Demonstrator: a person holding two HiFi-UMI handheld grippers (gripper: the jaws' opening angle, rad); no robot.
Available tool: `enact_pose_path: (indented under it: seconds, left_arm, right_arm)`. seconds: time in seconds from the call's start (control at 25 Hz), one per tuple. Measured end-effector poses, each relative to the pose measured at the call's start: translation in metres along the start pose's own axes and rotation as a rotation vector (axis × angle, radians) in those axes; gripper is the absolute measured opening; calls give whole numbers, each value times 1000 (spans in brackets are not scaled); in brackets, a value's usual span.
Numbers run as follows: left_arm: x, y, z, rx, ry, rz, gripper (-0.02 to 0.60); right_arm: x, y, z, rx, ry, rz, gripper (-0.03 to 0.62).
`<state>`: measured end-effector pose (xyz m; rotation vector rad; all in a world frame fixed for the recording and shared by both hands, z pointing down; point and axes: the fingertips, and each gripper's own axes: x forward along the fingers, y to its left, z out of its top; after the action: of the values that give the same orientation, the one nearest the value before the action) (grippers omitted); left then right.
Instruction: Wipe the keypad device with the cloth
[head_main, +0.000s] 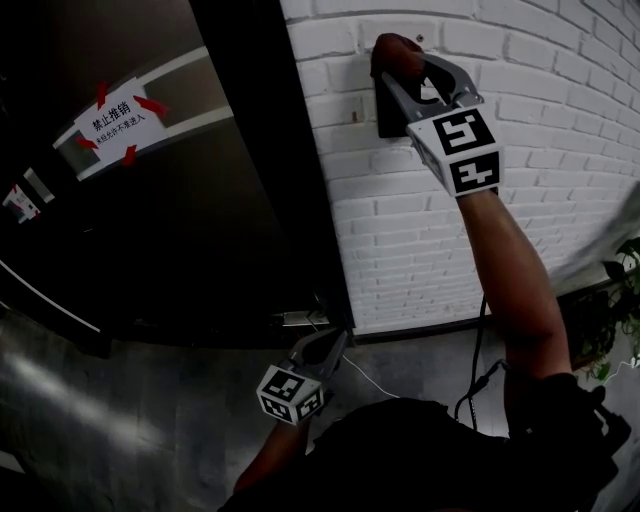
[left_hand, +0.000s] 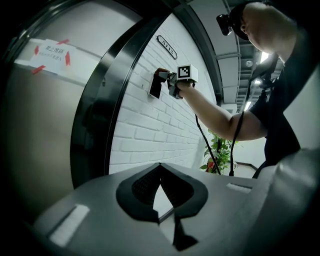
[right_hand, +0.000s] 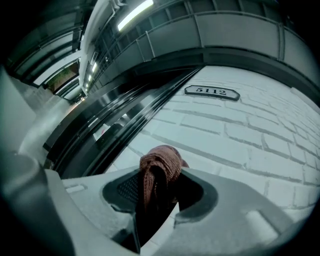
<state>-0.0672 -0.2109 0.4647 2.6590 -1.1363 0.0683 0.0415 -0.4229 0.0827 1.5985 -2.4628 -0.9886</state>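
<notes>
Up close, right gripper (right_hand: 160, 181) clamps cloth (right_hand: 161, 159), keypad device (head_main: 388, 116) seen overhead

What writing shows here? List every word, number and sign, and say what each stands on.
"5112": number plate on the white brick wall.
"禁止推销": top line of the taped paper notice on the dark door; its smaller second line is too blurred to read.
Small tag at the door's left edge: too small to read.

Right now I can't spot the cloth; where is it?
Head view, upper right: the cloth is pinched in the right tongs at the top of the keypad device on the brick wall, right of the door.
</notes>
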Motion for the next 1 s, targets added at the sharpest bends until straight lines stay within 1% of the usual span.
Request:
enact_pose_path:
  seconds: [0.32,1.0]
  left_arm:
    - [-3,0,2,0,5,-7,17]
    - [-2,-3,0,1,3,-19,17]
  right_arm:
    - [-5,10,-15,11,31,-5,146]
    - [-24,41,-67,39,128,30,144]
